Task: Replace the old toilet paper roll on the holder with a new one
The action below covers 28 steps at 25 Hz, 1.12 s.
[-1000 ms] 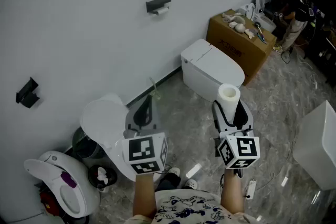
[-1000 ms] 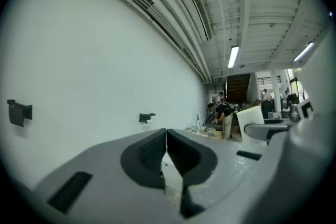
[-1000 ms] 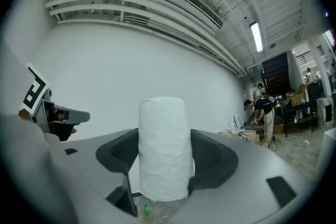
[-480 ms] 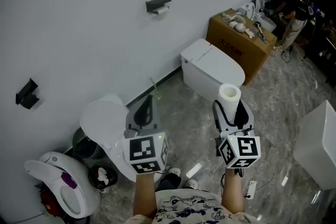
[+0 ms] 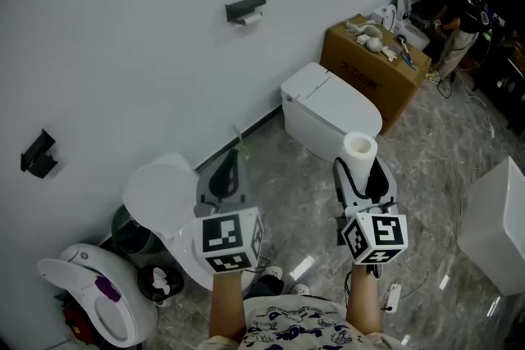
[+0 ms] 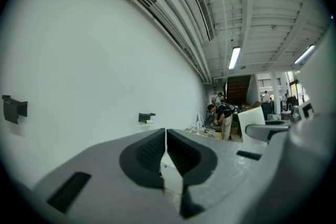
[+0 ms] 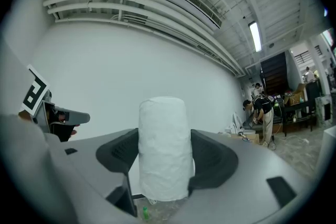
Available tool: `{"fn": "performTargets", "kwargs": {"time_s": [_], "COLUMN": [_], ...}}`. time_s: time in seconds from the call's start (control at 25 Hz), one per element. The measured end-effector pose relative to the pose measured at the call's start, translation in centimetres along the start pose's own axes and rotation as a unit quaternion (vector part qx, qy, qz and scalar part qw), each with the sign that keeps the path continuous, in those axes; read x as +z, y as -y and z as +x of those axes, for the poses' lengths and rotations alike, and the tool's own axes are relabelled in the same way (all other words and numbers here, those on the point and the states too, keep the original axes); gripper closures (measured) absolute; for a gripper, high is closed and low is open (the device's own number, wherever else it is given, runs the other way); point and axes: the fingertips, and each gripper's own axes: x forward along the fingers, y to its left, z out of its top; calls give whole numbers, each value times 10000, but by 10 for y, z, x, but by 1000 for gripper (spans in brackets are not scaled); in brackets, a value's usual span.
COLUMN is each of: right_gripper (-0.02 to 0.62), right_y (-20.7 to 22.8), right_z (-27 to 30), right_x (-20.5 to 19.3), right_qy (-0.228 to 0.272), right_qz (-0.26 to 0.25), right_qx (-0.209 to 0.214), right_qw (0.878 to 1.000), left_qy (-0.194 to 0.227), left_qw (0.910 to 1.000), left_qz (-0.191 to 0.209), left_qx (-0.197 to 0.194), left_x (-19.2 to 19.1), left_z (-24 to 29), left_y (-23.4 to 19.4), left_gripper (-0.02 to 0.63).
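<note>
A black wall holder (image 5: 246,7) with the old roll (image 5: 253,16) under it hangs high on the white wall, far ahead of both grippers. In the left gripper view the holder (image 6: 146,117) shows small beyond the jaws. My right gripper (image 5: 359,170) is shut on a new white toilet paper roll (image 5: 359,147), which stands upright between its pads. In the right gripper view the roll (image 7: 163,147) fills the gap of my right gripper (image 7: 163,157). My left gripper (image 5: 229,170) points at the wall; its jaws (image 6: 165,150) are shut with nothing between them.
A white toilet (image 5: 328,106) stands by the wall, with a cardboard box (image 5: 373,65) behind it. Two more toilets (image 5: 160,193) (image 5: 90,299) sit at the lower left. A second black bracket (image 5: 37,153) is on the wall at left. A white cabinet (image 5: 496,225) and a person (image 5: 455,16) are on the right.
The head view has drifted a little, so the wall bracket and floor items sit slightly further left and lower. Both grippers keep their pose and the roll stays gripped.
</note>
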Motion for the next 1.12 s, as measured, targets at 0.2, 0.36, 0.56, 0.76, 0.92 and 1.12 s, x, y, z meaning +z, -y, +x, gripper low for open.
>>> {"fn": "performTargets", "kwargs": {"time_s": [0.2, 0.36, 0.56, 0.76, 0.92, 1.12], "right_gripper": [284, 284, 284, 284, 284, 284], "right_y": [0, -4, -6, -7, -3, 10], "right_z": [15, 23, 28, 29, 32, 44], "right_x": [-1, -3, -4, -2, -6, -15], "right_qy": [14, 24, 60, 89, 64, 24], "right_qz": [23, 25, 97, 84, 113, 197], "right_qx": [-65, -124, -235, -337, -353, -347], "right_qw": [10000, 9999, 9997, 9994, 9993, 9992], "left_qy": [36, 248, 327, 304, 237, 92], "left_qw": [10000, 9997, 9993, 9994, 9995, 9996], "left_qz": [36, 7, 29, 103, 118, 209], "left_qx": [-80, -23, -182, -158, -178, -192], "left_x": [1, 7, 12, 10, 6, -3], "left_z": [16, 23, 29, 33, 39, 57], "left_y": [-7, -17, -22, -29, -27, -19], "left_gripper": [601, 574, 432, 370, 367, 367]}}
